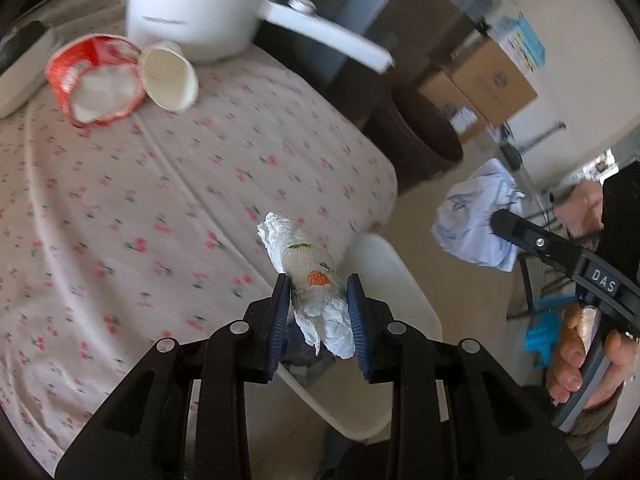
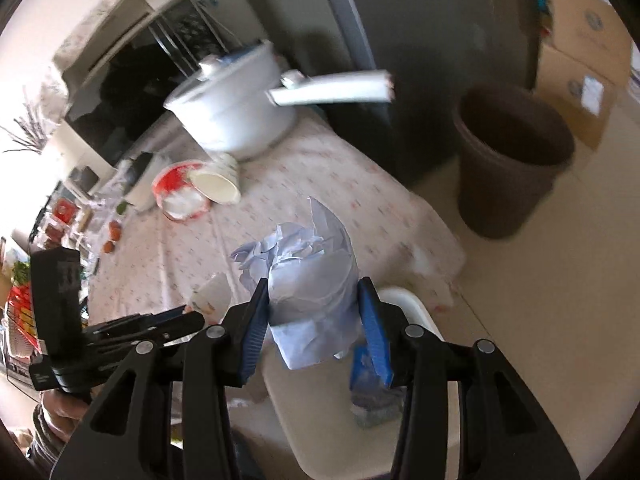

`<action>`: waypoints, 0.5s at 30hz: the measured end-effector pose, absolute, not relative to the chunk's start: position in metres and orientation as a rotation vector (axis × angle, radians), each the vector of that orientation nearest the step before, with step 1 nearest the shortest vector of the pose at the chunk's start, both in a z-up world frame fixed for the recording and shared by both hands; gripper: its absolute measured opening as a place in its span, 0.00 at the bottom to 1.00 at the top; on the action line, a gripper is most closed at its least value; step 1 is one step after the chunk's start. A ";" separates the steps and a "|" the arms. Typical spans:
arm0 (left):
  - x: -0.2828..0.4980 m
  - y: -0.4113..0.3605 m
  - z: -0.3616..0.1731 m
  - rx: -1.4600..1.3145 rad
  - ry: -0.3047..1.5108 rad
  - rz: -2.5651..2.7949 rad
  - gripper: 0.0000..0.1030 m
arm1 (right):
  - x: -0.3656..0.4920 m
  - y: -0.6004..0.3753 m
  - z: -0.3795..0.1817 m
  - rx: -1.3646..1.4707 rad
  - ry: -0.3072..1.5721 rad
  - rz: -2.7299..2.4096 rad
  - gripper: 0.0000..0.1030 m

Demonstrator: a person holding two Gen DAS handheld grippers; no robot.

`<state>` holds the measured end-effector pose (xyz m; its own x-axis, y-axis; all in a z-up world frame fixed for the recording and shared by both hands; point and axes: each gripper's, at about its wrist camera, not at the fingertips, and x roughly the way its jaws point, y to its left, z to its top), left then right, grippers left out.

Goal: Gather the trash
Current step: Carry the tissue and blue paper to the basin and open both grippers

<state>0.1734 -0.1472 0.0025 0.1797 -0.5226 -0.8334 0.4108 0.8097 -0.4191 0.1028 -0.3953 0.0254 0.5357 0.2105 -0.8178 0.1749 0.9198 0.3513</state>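
Trash is gripped in both tongs above the table's [image 1: 120, 200] edge: the left gripper [image 1: 319, 300] pinches a crumpled napkin [image 1: 308, 276], the right gripper [image 2: 314, 316] clamps a wad of pale blue paper [image 2: 312, 280]. Farther back on the flowered cloth lie a red cup [image 1: 94, 80] and a white cup [image 1: 170, 76], touching, beside a white pot [image 1: 200, 4]; a brown bin [image 2: 512, 160] stands on the floor beyond.

A worktop [image 1: 160, 200] under a pale cloth with small red flowers stands on a beige floor [image 2: 560, 280]. Cardboard boxes [image 2: 584, 52] are stacked at a light wall, beside a tall dark cabinet [image 2: 420, 60]; a white chair seat [image 2: 420, 308] sits just off the worktop's corner.
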 end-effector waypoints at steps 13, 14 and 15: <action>0.141 -0.189 -0.033 0.025 1.288 -0.725 0.27 | 0.087 -0.393 0.007 0.310 1.099 0.012 0.43; 0.141 -0.192 -0.035 0.029 1.292 -0.725 0.27 | 0.087 -0.393 0.006 0.304 1.104 0.014 0.43; 0.140 -0.193 -0.037 0.033 1.295 -0.724 0.27 | 0.086 -0.393 0.005 0.294 1.111 0.016 0.44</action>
